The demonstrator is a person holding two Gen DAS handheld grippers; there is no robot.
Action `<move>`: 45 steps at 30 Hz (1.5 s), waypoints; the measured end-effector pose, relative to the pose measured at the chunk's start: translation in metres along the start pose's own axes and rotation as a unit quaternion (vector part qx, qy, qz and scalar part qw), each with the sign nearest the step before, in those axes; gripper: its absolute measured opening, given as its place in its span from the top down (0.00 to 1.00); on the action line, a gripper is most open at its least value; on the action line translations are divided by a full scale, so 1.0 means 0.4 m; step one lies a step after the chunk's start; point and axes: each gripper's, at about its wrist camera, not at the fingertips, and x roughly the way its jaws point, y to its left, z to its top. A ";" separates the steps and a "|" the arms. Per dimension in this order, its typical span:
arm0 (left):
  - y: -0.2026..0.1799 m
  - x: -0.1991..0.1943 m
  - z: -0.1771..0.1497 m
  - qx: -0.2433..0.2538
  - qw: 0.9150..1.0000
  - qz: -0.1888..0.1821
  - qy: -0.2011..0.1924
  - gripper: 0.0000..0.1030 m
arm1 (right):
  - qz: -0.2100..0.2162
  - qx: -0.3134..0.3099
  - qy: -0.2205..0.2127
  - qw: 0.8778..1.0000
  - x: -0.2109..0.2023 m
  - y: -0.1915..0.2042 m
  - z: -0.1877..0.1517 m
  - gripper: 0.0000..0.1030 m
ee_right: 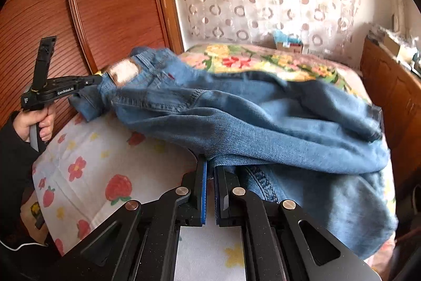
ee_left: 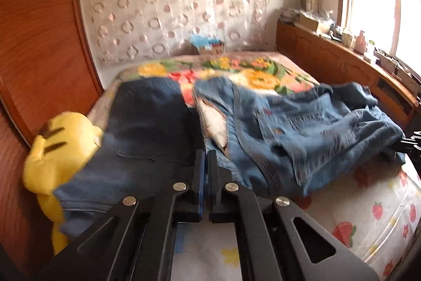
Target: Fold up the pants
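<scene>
Both grippers, left and right, pinch the jeans near closed above the bed; thin grips risk slipping mid-fold.

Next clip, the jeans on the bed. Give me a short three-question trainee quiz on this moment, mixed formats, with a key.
1. True or false: the left gripper grips the waistband end of the blue denim jeans, near the pale leather patch.
2. Multiple choice: what lies left of the jeans in the left wrist view? A) yellow plush toy B) red pillow C) white shoe
3. Fill in: the right gripper is shut on the ____.

Key: 1 true; 2 A; 3 jeans. The strawberry-print white bedsheet lies under everything.
</scene>
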 end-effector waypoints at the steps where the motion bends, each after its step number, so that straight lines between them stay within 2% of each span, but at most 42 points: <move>1: 0.003 -0.027 0.006 0.000 1.000 -0.003 -0.007 0.98 | 0.002 0.000 -0.005 1.000 -0.015 0.000 0.001 0.96; 8: -0.020 -0.116 -0.019 0.017 1.000 -0.007 -0.015 0.98 | -0.003 -0.015 -0.026 1.000 -0.099 0.036 -0.051 0.96; 14: -0.005 -0.207 -0.047 0.002 0.999 -0.002 -0.037 0.98 | 0.001 -0.016 -0.045 0.999 -0.169 0.067 -0.103 0.97; 18: 0.016 -0.249 -0.086 -0.008 0.999 0.003 -0.036 0.98 | 0.016 -0.013 -0.045 0.999 -0.199 0.078 -0.149 0.97; 27: 0.007 -0.212 -0.206 -0.017 1.000 -0.001 0.014 0.98 | 0.034 0.026 -0.008 0.999 -0.153 0.066 -0.257 0.96; 33: -0.013 -0.219 -0.213 -0.008 1.000 0.013 0.015 0.98 | 0.039 0.047 -0.004 0.998 -0.125 0.045 -0.255 0.96; 35: -0.015 -0.229 -0.210 -0.013 1.000 -0.005 0.014 0.97 | 0.031 0.046 -0.007 0.998 -0.134 0.047 -0.255 0.96; 36: -0.015 -0.236 -0.209 -0.013 1.000 -0.009 0.012 0.92 | 0.023 0.044 -0.011 0.999 -0.141 0.056 -0.258 0.96; 37: -0.019 -0.243 -0.206 -0.011 1.000 -0.008 0.006 0.80 | 0.019 0.044 -0.015 0.999 -0.146 0.055 -0.255 0.96; 38: -0.023 -0.248 -0.206 -0.008 1.000 -0.007 0.002 0.74 | 0.018 0.045 -0.020 0.999 -0.155 0.058 -0.252 0.96; 40: -0.036 -0.257 -0.200 -0.003 1.000 -0.014 -0.005 0.56 | 0.013 0.046 -0.032 0.998 -0.186 0.073 -0.265 0.96; 41: -0.044 -0.260 -0.198 -0.002 1.000 -0.019 -0.009 0.53 | 0.008 0.046 -0.038 0.998 -0.196 0.069 -0.265 0.96; 42: -0.053 -0.260 -0.194 -0.001 1.000 -0.021 -0.011 0.42 | 0.002 0.045 -0.043 0.998 -0.206 0.066 -0.271 0.96; 43: -0.061 -0.259 -0.191 0.000 1.000 -0.025 -0.012 0.26 | -0.007 0.044 -0.048 0.998 -0.217 0.061 -0.273 0.96; 45: -0.082 -0.252 -0.185 0.000 0.999 -0.037 -0.019 0.22 | -0.023 0.045 -0.056 0.997 -0.237 0.043 -0.280 0.96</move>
